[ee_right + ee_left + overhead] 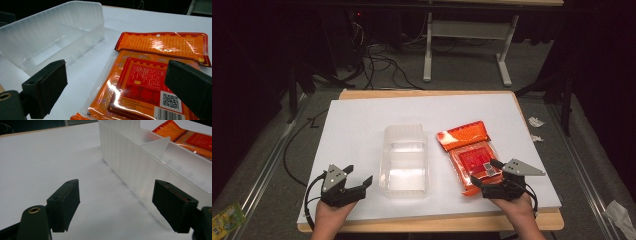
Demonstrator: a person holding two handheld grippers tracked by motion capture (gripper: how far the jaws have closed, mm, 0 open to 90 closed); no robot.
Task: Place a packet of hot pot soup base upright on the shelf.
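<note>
A clear plastic container stands empty in the middle of the white board. To its right lies an orange and red sealed packet, flat on the board. My left gripper rests near the front edge, left of the container, with its jaws open and nothing between them. Along its own jaws, the left gripper faces the container's side wall. My right gripper hovers over the packet's near end, open. In the right gripper view the right gripper has the packet below its wide-apart jaws, beside the container.
The board lies on a wooden table whose front edge is just behind both hands. Beyond the table are a white desk frame and cables on the floor. Paper scraps lie at the right and a green packet at the lower left.
</note>
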